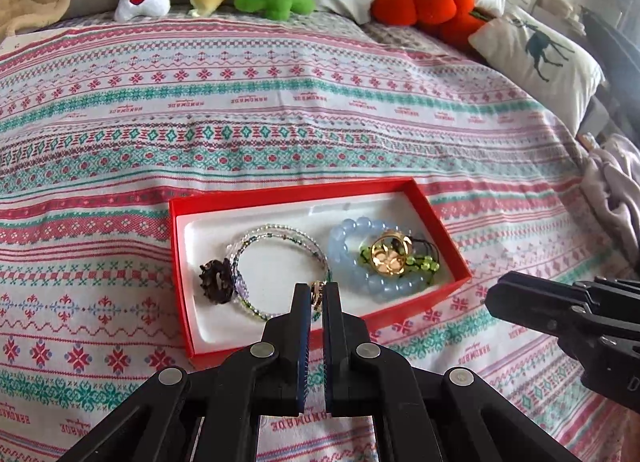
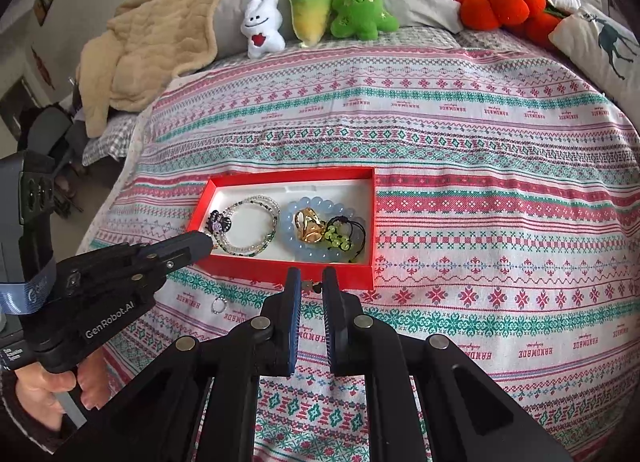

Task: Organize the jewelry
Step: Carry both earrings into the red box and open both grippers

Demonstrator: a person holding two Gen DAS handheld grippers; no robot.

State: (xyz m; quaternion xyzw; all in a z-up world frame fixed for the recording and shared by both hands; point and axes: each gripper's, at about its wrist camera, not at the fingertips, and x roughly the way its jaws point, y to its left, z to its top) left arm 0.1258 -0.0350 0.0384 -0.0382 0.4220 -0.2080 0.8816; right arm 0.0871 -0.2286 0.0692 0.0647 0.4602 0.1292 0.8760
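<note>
Patterned bedding (image 2: 480,165) is spread beneath an open red box (image 1: 256,197) where bracelets (image 1: 280,262) are already laid. A small gold ring (image 1: 317,294) is pinched in the clenched left gripper (image 1: 317,298) above the near wall; the right gripper (image 2: 311,286) is clamped on a small trinket (image 2: 311,286). Either could be dropped into the busy cloth. Free space remains between bracelets; a silver ring (image 2: 219,305) is left outside.

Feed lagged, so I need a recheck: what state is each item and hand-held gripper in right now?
Left hand-held gripper: shut on a small gold ring, over the box.
Right hand-held gripper: shut on a small piece, too small to identify.
Red box: open, no lid on.
Blue bracelet: lying in box.
Clear bracelet: lying in box.
Silver ring: outside box, on blanket.
</note>
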